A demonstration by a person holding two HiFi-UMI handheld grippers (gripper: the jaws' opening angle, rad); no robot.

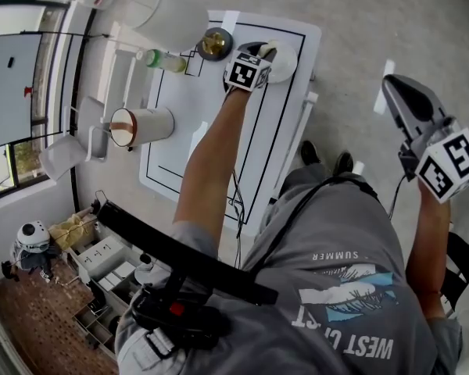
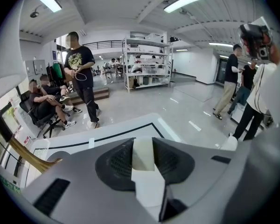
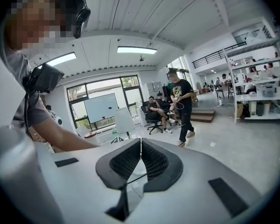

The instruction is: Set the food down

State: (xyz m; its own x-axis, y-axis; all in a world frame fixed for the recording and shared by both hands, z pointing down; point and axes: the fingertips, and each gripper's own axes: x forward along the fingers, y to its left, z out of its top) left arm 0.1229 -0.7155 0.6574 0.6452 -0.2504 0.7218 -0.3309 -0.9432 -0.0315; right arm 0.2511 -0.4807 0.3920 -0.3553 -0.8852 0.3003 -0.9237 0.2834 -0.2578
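Observation:
My left gripper reaches over the far end of the white table, right beside a white round dish. In the left gripper view its jaws are shut on a pale cream piece of food, which fills the gap between the dark pads above the table. My right gripper hangs off to the right over the floor, away from the table. Its pads meet at the tip with nothing between them. The head view hides the food behind the marker cube.
On the table stand a brass piece, a green-capped bottle, a white pot with a brown rim and a large white cylinder. People and shelves are beyond the table.

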